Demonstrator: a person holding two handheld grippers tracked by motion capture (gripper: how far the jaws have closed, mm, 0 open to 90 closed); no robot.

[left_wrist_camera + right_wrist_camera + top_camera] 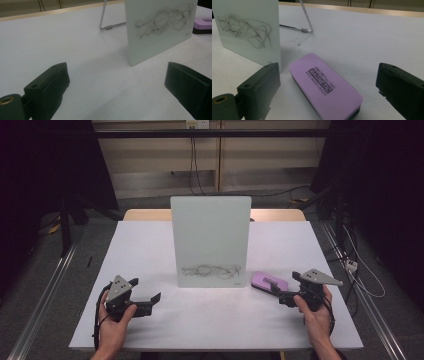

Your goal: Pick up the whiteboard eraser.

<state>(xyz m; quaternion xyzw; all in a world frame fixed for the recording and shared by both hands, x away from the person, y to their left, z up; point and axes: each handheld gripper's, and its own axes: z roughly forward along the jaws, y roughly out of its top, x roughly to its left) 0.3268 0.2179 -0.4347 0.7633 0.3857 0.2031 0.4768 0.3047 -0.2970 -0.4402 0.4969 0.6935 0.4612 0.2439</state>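
Between the right gripper's (327, 90) wide-apart jaws, a purple, black-labelled whiteboard eraser (325, 86), ungrasped.

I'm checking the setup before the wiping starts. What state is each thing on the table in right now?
Whiteboard: upright on its wire stand, grey scribble low on its face, not wiped.
Eraser: flat on the table, purple side up, beside the whiteboard, not gripped.
Left gripper: open, holding nothing, apart from the whiteboard.
Right gripper: open, its fingers on either side of the eraser, not pressing on it.
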